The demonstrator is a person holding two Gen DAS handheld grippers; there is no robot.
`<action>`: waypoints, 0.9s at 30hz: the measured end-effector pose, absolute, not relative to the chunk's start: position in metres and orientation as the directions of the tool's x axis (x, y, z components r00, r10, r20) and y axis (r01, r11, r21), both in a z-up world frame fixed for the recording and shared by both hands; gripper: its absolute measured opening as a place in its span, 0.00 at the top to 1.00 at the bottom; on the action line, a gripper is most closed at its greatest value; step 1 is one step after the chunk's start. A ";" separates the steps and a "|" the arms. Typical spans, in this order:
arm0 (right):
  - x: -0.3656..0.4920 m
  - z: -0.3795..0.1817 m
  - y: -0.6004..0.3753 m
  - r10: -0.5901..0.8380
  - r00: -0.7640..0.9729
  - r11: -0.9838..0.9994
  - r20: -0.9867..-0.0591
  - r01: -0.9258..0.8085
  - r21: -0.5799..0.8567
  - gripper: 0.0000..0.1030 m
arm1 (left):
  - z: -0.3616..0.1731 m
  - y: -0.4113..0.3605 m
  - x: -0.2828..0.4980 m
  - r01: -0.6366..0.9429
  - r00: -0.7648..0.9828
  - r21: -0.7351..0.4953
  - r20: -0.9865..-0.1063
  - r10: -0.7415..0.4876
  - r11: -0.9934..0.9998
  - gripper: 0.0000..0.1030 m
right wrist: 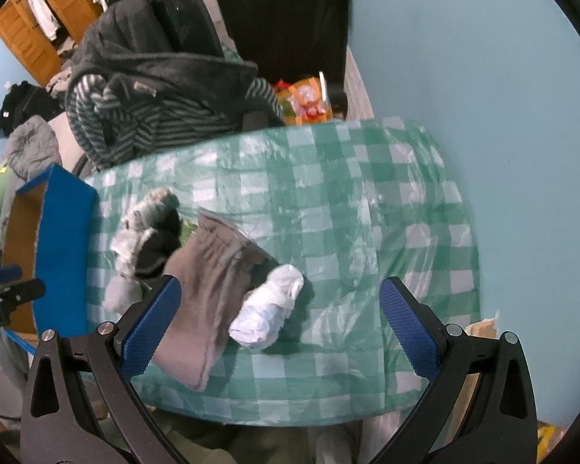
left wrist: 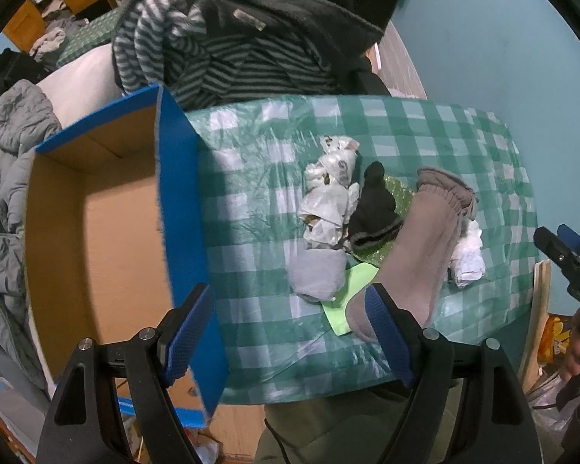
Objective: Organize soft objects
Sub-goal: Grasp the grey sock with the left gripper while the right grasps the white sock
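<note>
Both tongs spread, holding nothing: left gripper (left wrist: 290,332), right gripper (right wrist: 278,328). Soft pile sits mid-table (right wrist: 367,208), beside the empty box (left wrist: 96,232). Grey sock (right wrist: 208,290) looks light and floppy; we'd pinch its bunched cuff, expect sag.

Even, cool indoor light; heavy fisheye distortion with black corners.
We note glare streaks on the clear plastic over the green-and-white checked tablecloth (left wrist: 406,123), soft shadow beside the blue-edged cardboard box (left wrist: 96,208), and motion blur throughout the right wrist view.
</note>
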State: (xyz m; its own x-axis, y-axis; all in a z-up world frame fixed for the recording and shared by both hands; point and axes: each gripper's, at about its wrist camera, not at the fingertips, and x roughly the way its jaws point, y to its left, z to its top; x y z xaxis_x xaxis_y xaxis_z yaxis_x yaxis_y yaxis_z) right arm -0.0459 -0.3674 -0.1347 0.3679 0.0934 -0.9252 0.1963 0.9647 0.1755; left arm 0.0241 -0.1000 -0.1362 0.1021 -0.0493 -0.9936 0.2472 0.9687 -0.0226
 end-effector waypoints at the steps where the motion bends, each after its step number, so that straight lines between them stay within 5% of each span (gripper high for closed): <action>1: -0.046 -0.140 -0.367 0.101 0.362 0.964 -0.927 0.196 0.182 0.01 | -0.140 -0.101 0.024 0.245 0.097 -0.020 -0.994 -0.045 0.969 0.21; 27: -0.031 -0.234 -0.351 0.155 0.205 0.964 -0.967 0.182 0.193 0.07 | -0.233 -0.117 0.036 0.249 -0.024 0.008 -1.000 0.014 0.968 0.21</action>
